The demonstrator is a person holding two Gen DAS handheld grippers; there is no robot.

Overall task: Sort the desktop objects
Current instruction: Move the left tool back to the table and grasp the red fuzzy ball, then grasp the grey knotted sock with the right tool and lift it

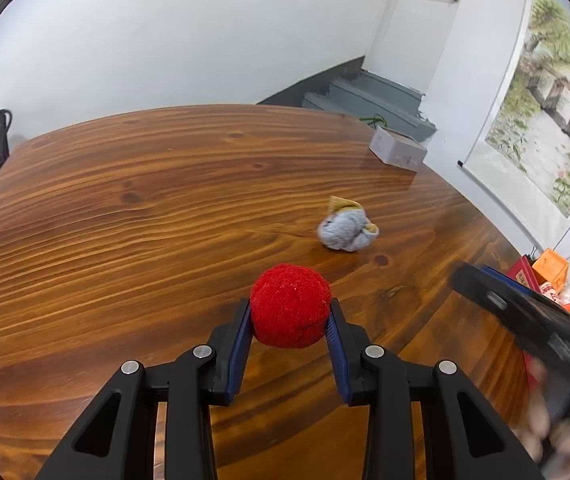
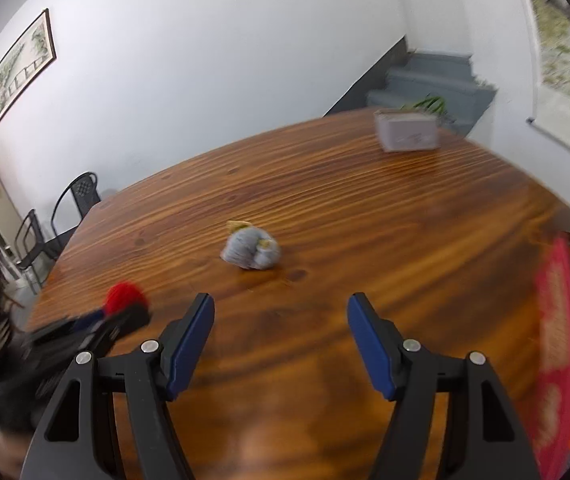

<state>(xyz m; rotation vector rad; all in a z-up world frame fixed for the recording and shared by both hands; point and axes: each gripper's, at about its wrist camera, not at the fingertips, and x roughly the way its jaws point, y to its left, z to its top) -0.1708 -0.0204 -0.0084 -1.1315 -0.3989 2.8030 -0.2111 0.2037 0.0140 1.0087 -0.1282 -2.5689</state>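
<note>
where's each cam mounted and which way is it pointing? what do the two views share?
Left wrist: sits on the left gripper, looking forward along its fingers, shut on the red ball, over the wooden table; the right gripper shows blurred at the right edge.
Right wrist: sits on the right gripper, jaws open and empty, facing across the table; the left gripper shows blurred at lower left.
Shared: the table, red ball, grey sock bundle and small box.
</note>
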